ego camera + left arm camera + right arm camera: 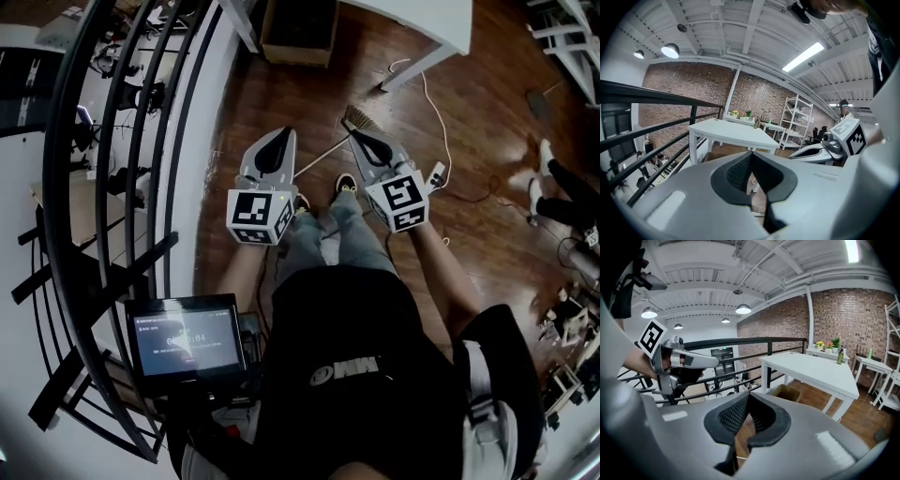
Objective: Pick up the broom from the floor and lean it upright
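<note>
The broom lies on the wooden floor ahead of the person's feet. Its straw bristles [354, 118] point toward the white table, and its thin pale handle [317, 159] runs back toward the left between the two grippers. My left gripper [280, 134] hangs above the floor left of the handle, jaws shut and empty [751, 153]. My right gripper [358, 134] is just short of the bristles, above them, also shut with nothing in it [749, 394]. Each gripper shows in the other's view, the right gripper [820, 151] and the left gripper [684, 359]. Neither touches the broom.
A black metal railing [141, 141] runs along the left. A white table [422, 23] with a cardboard box [300, 33] beneath stands ahead. A white cable [433, 112] and power strip [436, 173] lie right of the broom. Another person's legs [562, 187] are at the right.
</note>
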The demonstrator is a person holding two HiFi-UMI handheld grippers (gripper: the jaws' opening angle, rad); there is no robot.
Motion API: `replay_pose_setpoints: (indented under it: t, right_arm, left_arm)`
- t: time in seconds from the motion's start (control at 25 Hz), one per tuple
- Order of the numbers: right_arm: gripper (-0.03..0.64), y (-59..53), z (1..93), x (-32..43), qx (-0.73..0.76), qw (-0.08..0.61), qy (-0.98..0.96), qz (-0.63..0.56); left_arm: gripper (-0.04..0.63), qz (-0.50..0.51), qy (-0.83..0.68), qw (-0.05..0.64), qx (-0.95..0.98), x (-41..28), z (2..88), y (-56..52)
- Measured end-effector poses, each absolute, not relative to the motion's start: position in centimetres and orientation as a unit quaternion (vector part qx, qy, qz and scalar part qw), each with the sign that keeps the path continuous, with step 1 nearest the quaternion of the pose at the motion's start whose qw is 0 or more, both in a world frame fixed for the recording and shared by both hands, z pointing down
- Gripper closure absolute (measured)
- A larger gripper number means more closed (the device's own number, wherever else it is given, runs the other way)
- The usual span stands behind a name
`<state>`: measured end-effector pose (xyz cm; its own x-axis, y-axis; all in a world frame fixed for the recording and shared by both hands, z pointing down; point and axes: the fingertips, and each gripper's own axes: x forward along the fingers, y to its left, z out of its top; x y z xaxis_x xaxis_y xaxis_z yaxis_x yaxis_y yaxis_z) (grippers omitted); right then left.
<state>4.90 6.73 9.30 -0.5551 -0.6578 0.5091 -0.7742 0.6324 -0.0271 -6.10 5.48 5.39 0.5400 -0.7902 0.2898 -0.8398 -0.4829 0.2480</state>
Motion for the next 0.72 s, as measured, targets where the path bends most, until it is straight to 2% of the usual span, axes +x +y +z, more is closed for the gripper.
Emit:
replay_pose_setpoints:
  t: [0.28, 0.4, 0.52, 0.6, 0.64, 0.72]
  right_arm:
    - [0.604, 4.4, 20.0, 2.3, 0.265, 0.355, -0.879, 0.176]
    - [0.464, 4.9, 26.9, 0.2, 0.187, 0.397, -0.880, 0.183]
    - [0.431, 6.3, 35.3, -1.4, 0.110, 0.451, -0.872, 0.156]
    - [0.360, 8.7, 42.1, -2.0, 0.049, 0.512, -0.852, 0.101]
    - [0.344, 10.2, 45.8, -2.2, 0.010, 0.545, -0.836, 0.065]
    - [0.348, 12.6, 52.8, -2.7, -0.071, 0.592, -0.802, 0.005]
  left_arm:
    - [0.580, 0.095, -0.481, 0.215, 0.845, -5.6, 11.2, 1.5]
    - [0.580, 0.116, -0.494, 0.240, 0.828, -6.5, 16.2, 1.2]
    - [0.580, 0.131, -0.517, 0.269, 0.802, -7.9, 21.8, 2.3]
    - [0.580, 0.142, -0.519, 0.289, 0.791, -9.0, 26.4, 4.0]
    - [0.580, 0.149, -0.517, 0.300, 0.788, -9.7, 29.0, 5.0]
    - [0.580, 0.161, -0.518, 0.319, 0.778, -11.2, 34.4, 6.2]
